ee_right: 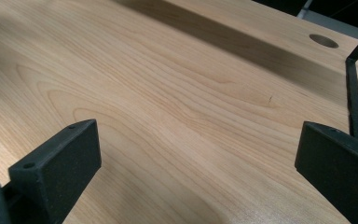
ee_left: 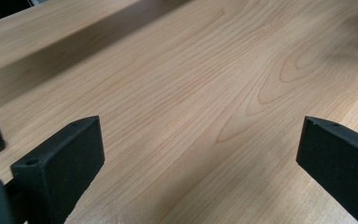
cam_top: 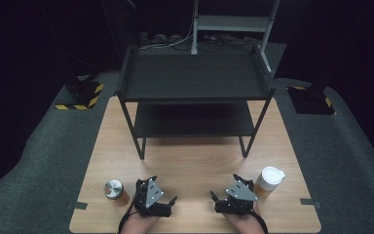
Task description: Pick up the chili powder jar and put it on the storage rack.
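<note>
The table [cam_top: 195, 161] is showing pale wood grain; the shelf [cam_top: 195, 80] is looking black; the can [cam_top: 115, 191] is gleaming silver over amber; the cup [cam_top: 269, 180] is wearing white over brown

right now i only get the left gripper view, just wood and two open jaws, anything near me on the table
Observer: Yes, a metal-lidded can stands just outside the left gripper.
Operator: and the other hand
Observer: The right gripper rests near the front edge, jaws apart, nothing between them.
Operator: anything by that one
Observer: A white-lidded cup stands right beside it on its outer side.
Operator: whats ahead
Observer: A black two-tier shelf, both tiers bare.
</note>
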